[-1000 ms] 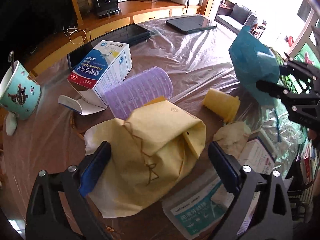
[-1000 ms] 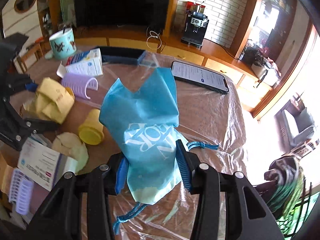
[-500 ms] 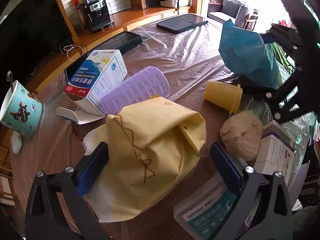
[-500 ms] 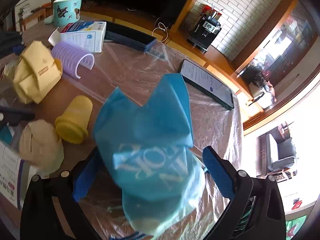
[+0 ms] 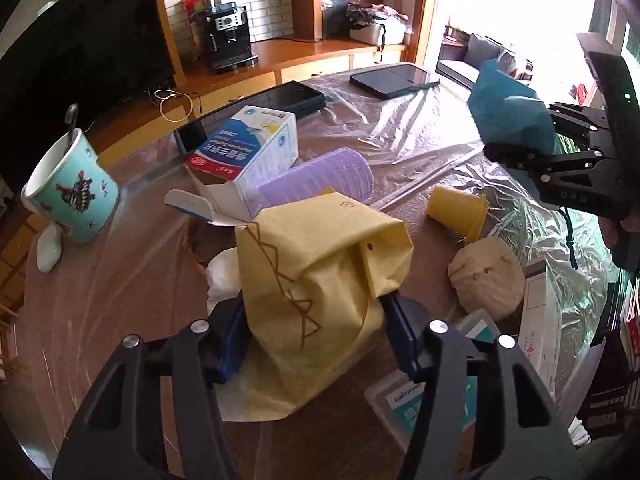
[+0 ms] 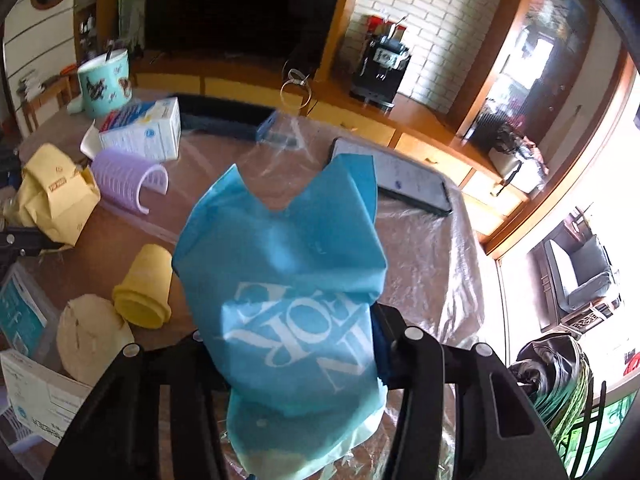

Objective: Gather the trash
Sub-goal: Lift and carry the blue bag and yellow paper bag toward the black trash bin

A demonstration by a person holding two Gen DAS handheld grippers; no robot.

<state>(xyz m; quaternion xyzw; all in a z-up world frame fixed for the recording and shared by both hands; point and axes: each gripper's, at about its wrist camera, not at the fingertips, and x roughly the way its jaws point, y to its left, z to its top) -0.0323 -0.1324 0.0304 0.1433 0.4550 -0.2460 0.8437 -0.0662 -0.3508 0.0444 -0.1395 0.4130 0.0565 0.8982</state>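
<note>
My left gripper [image 5: 316, 328] is shut on a crumpled yellow paper bag [image 5: 320, 280] on the plastic-covered table [image 5: 400, 136]; the bag also shows in the right wrist view [image 6: 56, 196]. My right gripper [image 6: 292, 352] is shut on a blue fabric bag [image 6: 288, 280] with white lettering, held above the table's right side; it also shows in the left wrist view [image 5: 508, 112]. Loose on the table lie a yellow cup [image 5: 456, 210] on its side, a beige paper wad [image 5: 486, 278] and a purple ribbed roller [image 5: 316, 180].
An open blue-white medicine box [image 5: 248, 148], a teal mug with a spoon [image 5: 70, 192], two dark tablets [image 5: 394, 78], and white boxes [image 5: 536, 320] at the front right sit on the table. A cabinet with a coffee machine [image 5: 228, 36] stands behind.
My left gripper has closed from wide open onto the yellow paper bag. My right gripper opened briefly, then closed again on the blue bag and lifted it.
</note>
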